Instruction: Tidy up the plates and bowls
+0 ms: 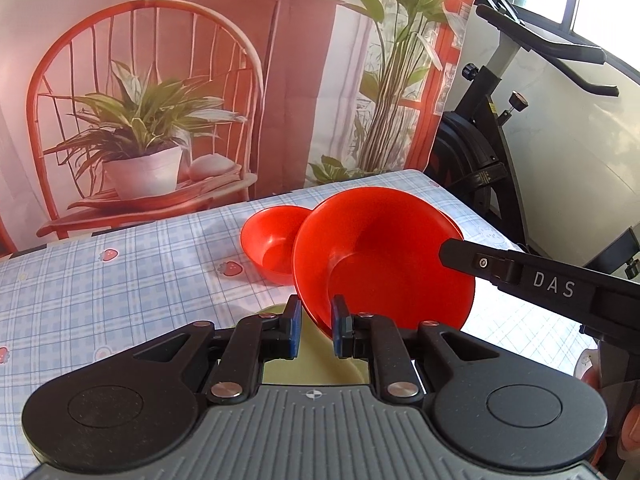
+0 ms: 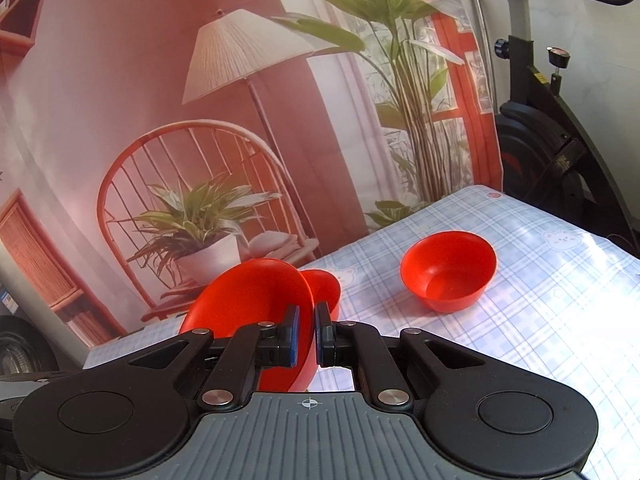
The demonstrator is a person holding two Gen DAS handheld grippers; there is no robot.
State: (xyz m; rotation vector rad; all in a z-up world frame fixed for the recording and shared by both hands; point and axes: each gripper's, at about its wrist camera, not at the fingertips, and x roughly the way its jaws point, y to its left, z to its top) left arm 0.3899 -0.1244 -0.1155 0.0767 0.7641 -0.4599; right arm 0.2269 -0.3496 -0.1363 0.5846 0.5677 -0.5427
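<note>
A red plate (image 1: 384,256) hangs tilted above the checked tablecloth (image 1: 120,280). My right gripper (image 2: 305,336) is shut on its rim; the plate (image 2: 248,300) fills the left of that view. Its finger (image 1: 472,260) reaches the plate from the right in the left wrist view. My left gripper (image 1: 316,328) has its jaws a little apart around the plate's near rim, not pressing it. A small red bowl (image 1: 272,248) stands behind the plate, also in the right wrist view (image 2: 326,288). A second red bowl (image 2: 448,270) stands to the right. A pale yellow-green plate (image 1: 312,360) lies under my left gripper.
A printed backdrop (image 1: 180,100) with a chair, plant and lamp hangs behind the table. A black exercise bike (image 1: 500,140) stands past the table's right edge (image 2: 580,232).
</note>
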